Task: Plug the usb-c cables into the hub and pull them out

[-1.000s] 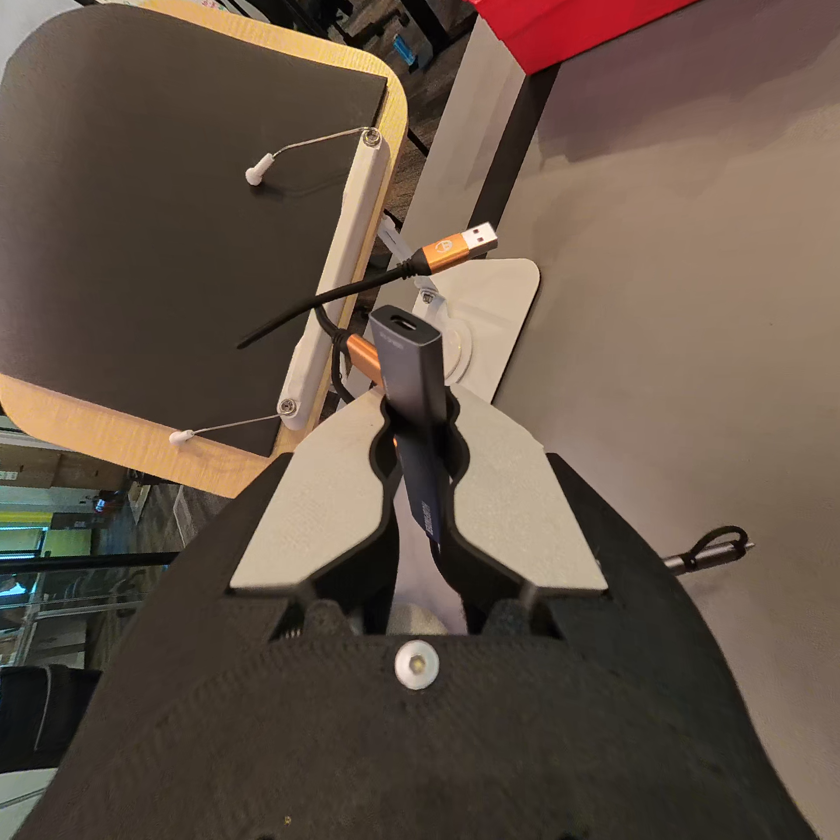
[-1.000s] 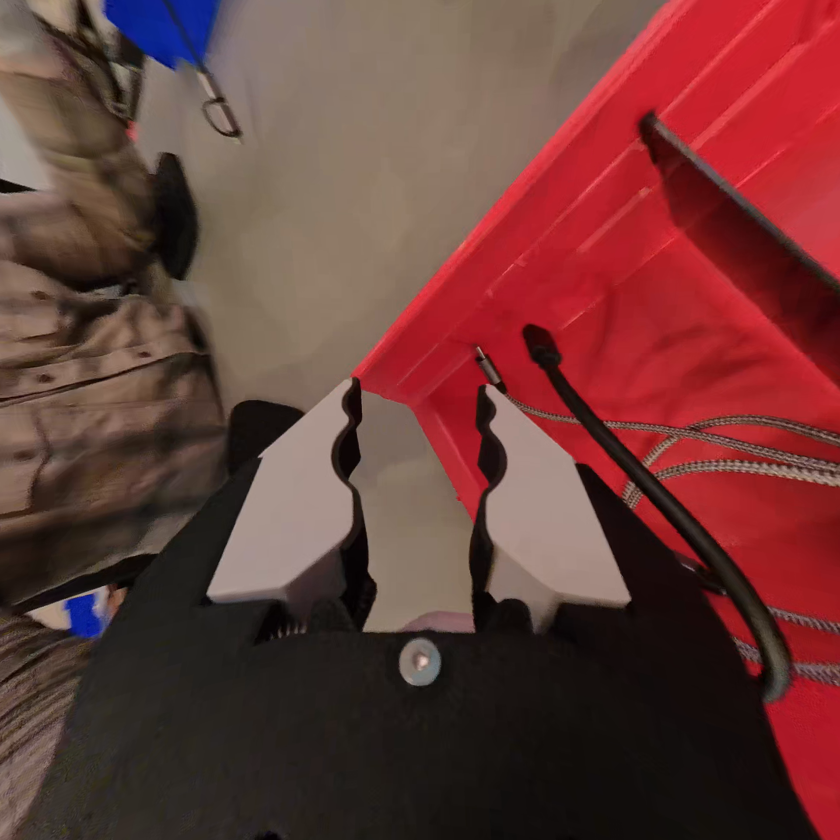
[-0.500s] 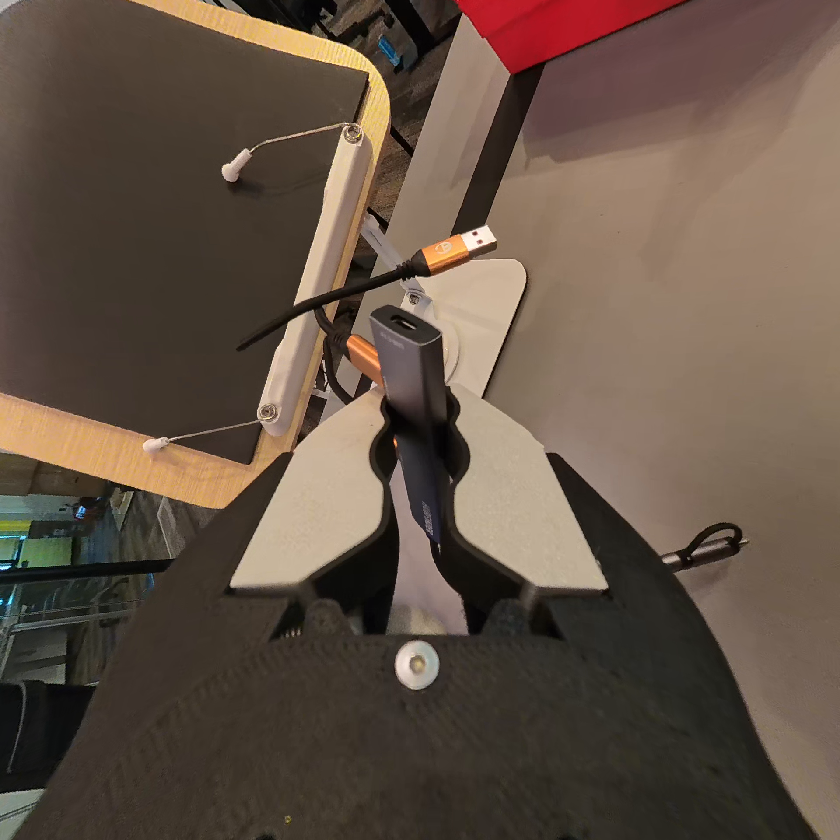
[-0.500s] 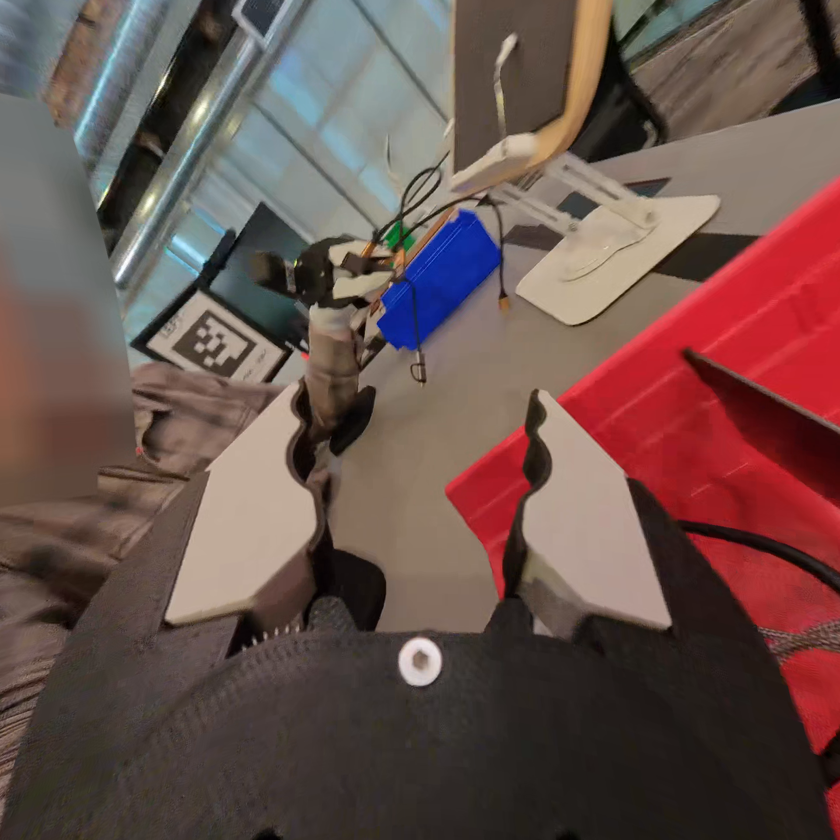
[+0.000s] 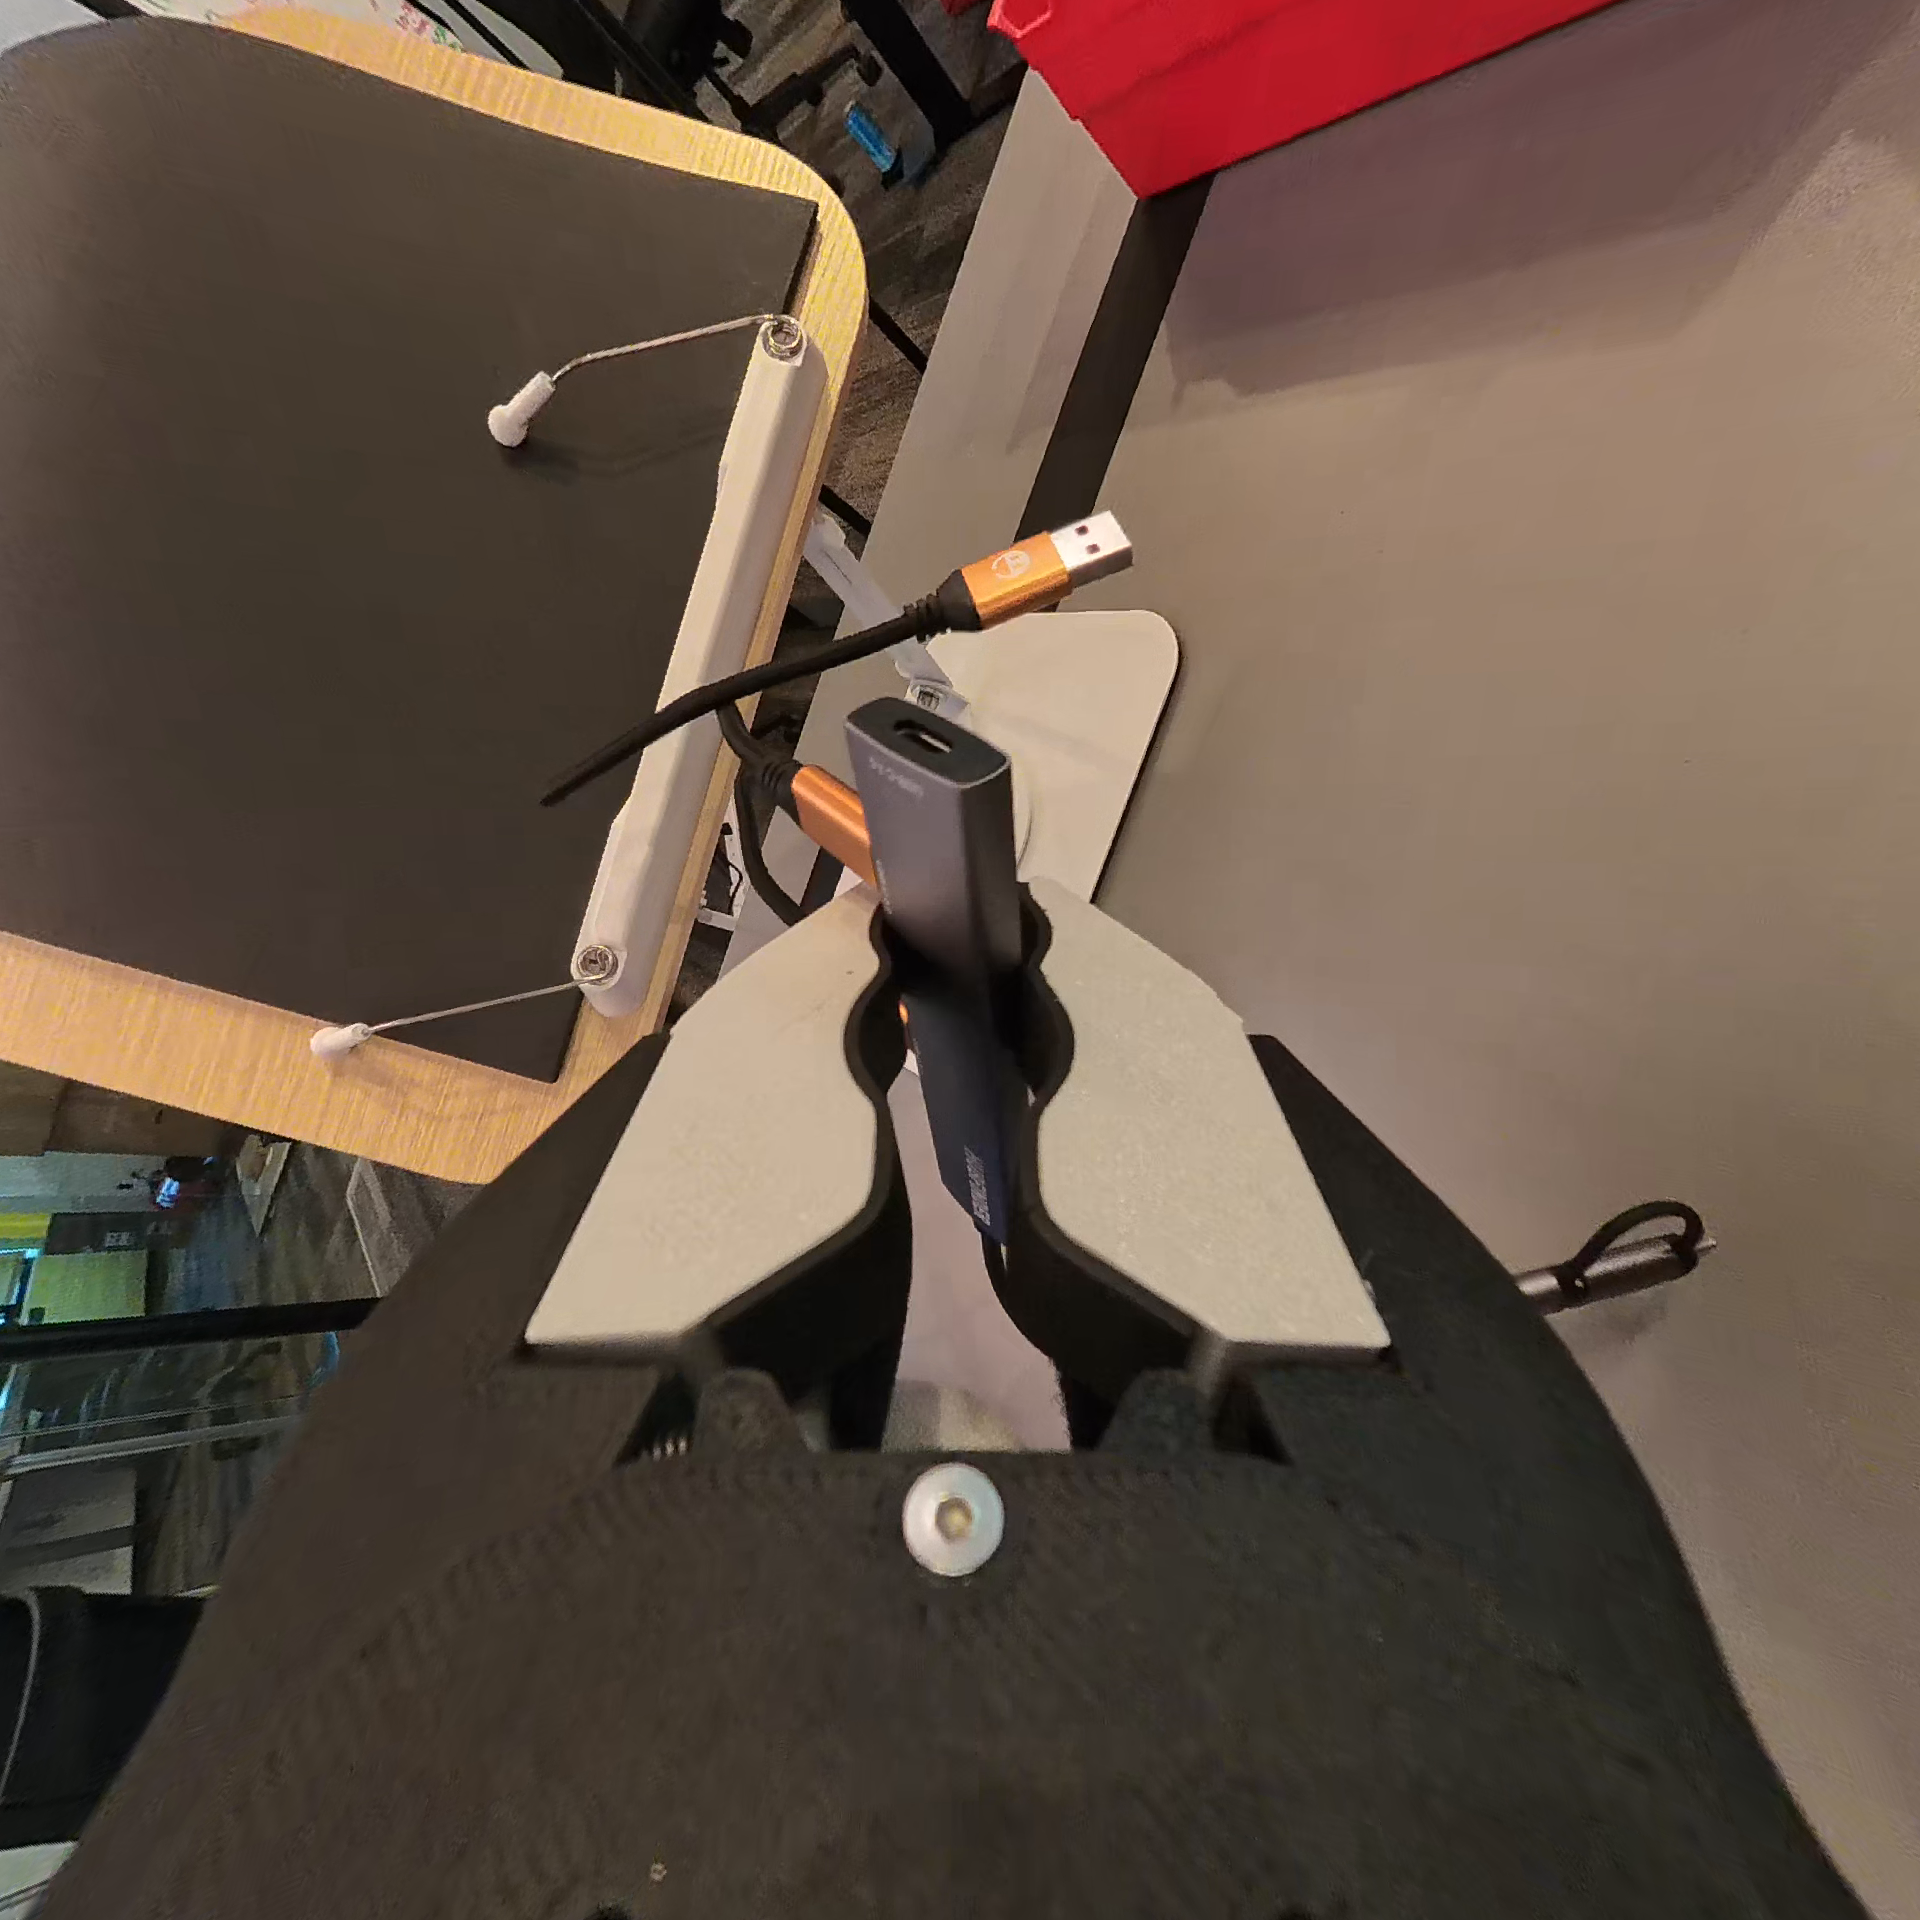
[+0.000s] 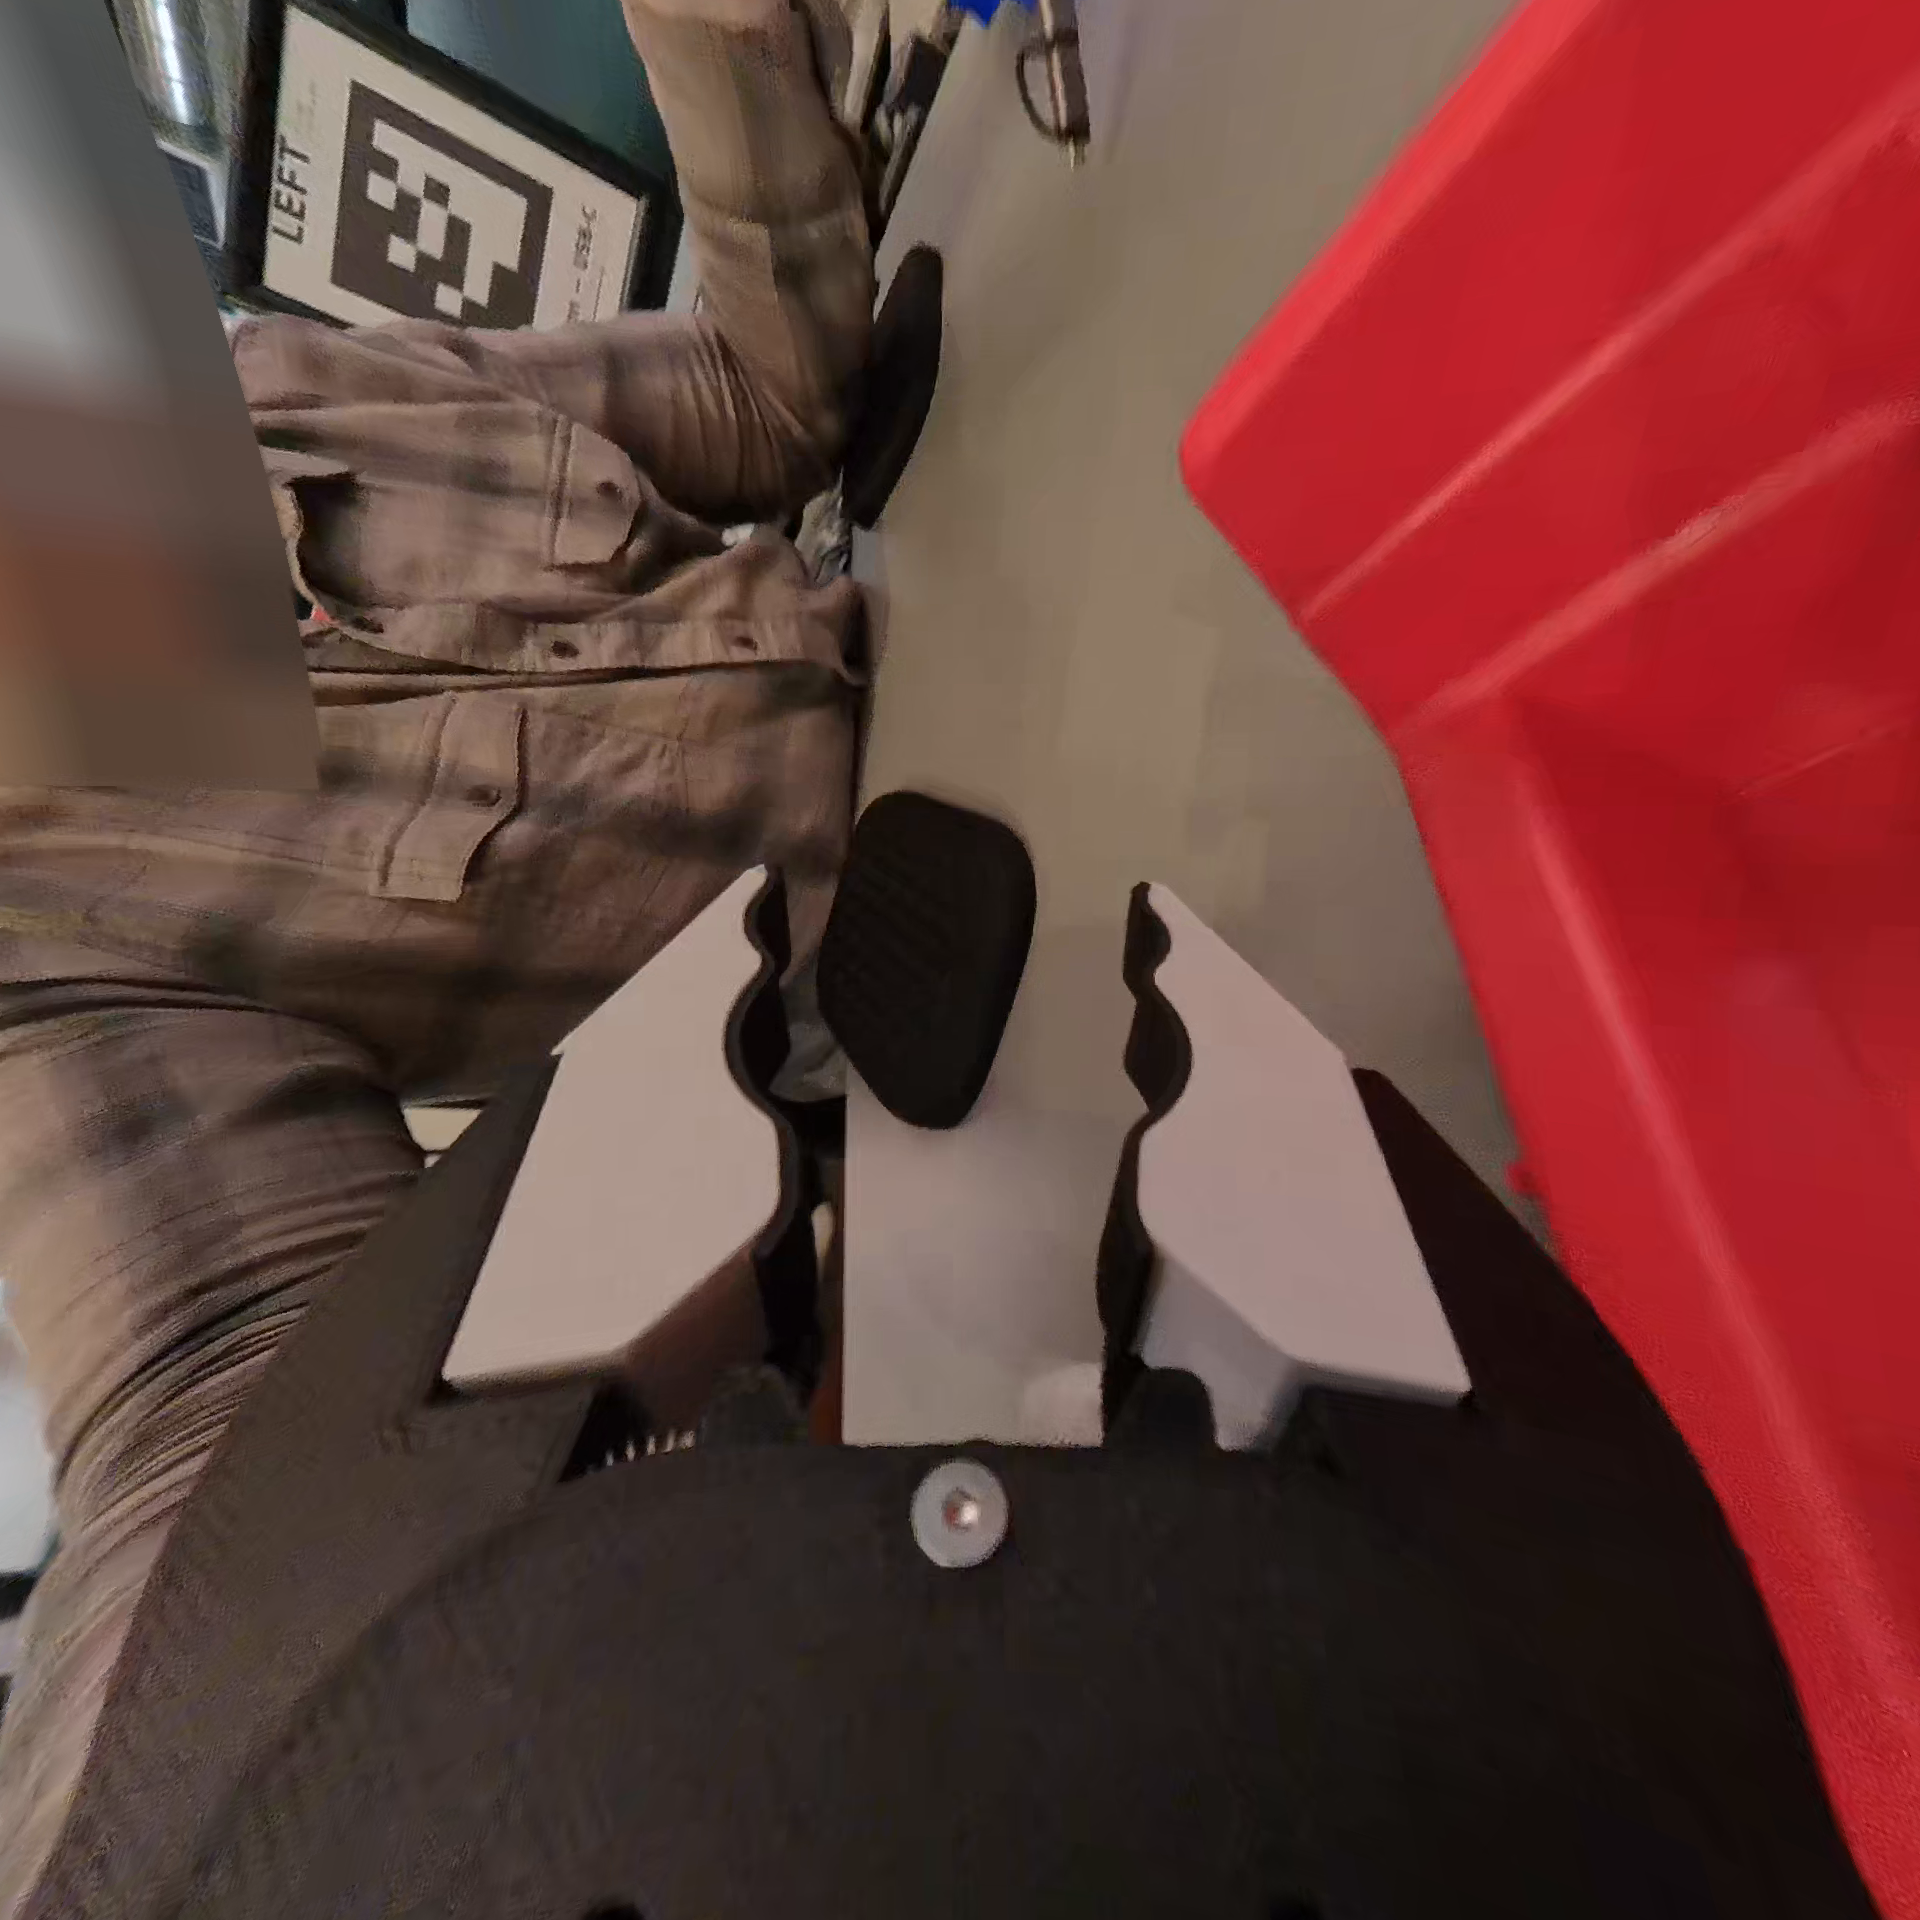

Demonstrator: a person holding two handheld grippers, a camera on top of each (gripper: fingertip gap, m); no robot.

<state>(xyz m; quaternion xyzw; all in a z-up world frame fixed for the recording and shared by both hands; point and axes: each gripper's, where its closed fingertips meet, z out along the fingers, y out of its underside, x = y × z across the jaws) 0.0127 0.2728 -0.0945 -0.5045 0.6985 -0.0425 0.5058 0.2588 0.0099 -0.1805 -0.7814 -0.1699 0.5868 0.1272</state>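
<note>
Left tongs pinching the grey hub near its middle, held upright above the grey counter, its open end port facing up and away; orange plug seated in the hub's left side, black lead curling off behind; second orange-collared plug free in the air just above and beyond the hub, not touching it, silver tip pointing right, black cable trailing left. Behind, a white stand base on the counter and a black board with a wooden rim tilted at left; red bin at the far top; small dark clip on the counter at right. Right tongs spread wide and empty over the counter, beside the red bin at right; black pad showing between the tips; person's plaid sleeve at left, blurred.
</note>
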